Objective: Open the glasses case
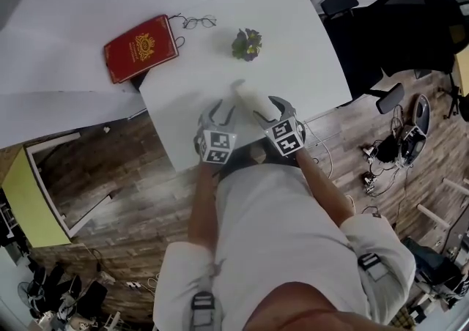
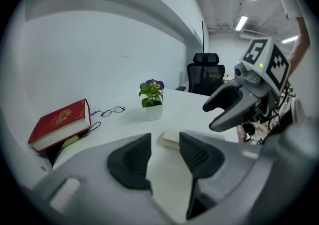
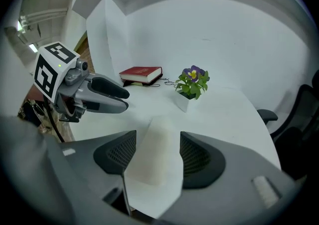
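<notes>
A cream glasses case (image 1: 248,95) lies shut on the white table (image 1: 308,51), near its front edge. My right gripper (image 1: 270,108) is open over the case's near end. In the right gripper view the case (image 3: 155,152) fills the gap between the two dark pads (image 3: 197,157), and I see no squeeze on it. My left gripper (image 1: 221,112) is open and empty just left of the case. Its view shows the case (image 2: 172,138) beyond its fingertips and the right gripper (image 2: 227,109) hanging at the right. The left gripper (image 3: 107,97) also shows in the right gripper view.
A red book (image 1: 141,47) lies at the table's far left corner, with a pair of glasses (image 1: 198,22) beside it. A small potted plant (image 1: 247,44) stands behind the case. A black office chair (image 1: 410,15) is at the right, with cables on the wooden floor.
</notes>
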